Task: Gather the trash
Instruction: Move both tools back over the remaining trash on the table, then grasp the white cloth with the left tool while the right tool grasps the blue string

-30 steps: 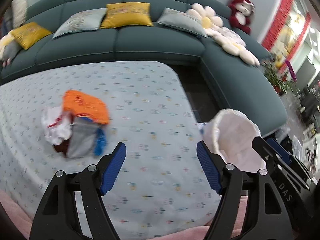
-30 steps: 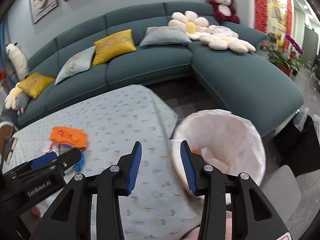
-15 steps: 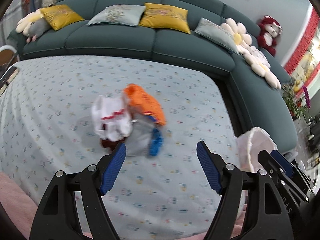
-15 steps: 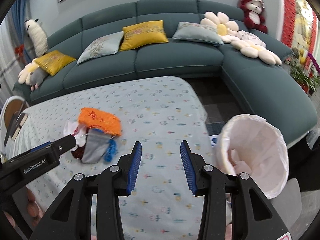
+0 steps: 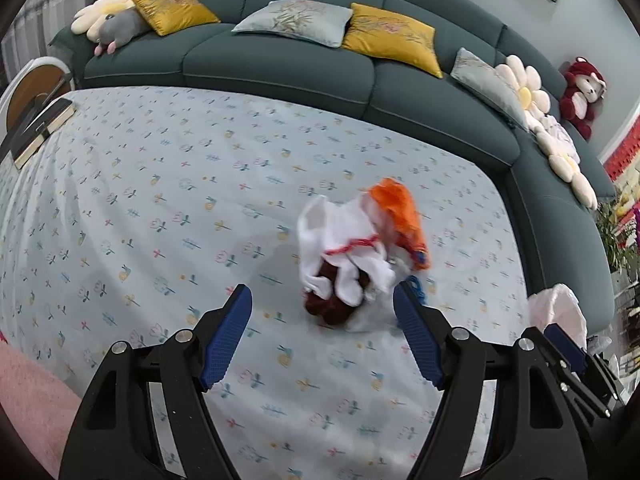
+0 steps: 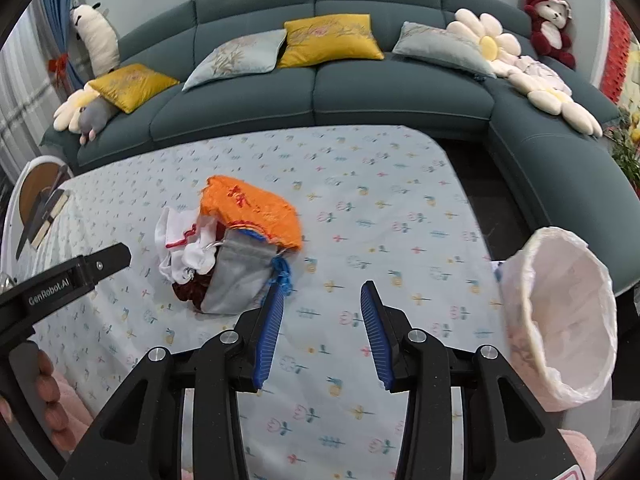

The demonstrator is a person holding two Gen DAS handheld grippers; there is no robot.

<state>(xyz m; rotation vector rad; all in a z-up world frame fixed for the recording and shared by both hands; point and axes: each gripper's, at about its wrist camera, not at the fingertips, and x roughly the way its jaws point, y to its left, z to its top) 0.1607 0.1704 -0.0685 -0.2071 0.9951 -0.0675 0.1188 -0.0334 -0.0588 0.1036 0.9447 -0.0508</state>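
A pile of trash lies on the patterned tablecloth (image 5: 160,184): an orange bag (image 5: 400,210), a white bag with red trim (image 5: 340,248), a dark red item (image 5: 326,310) and a grey pouch (image 6: 236,276) with a blue cord. My left gripper (image 5: 322,336) is open, just short of the pile, with the pile between its fingertips' line. My right gripper (image 6: 322,332) is open and empty, to the right of the pile (image 6: 224,248). A bin with a white liner (image 6: 560,320) stands at the table's right edge.
A dark teal corner sofa (image 6: 320,92) with cushions and plush toys wraps the far and right sides. Books (image 5: 40,128) lie at the table's left edge, beside a round side table (image 6: 36,184). A pink surface (image 5: 28,408) borders the near edge.
Both grippers have swung left from the bin toward the trash pile. The left gripper has come close to the pile. Both stayed open.
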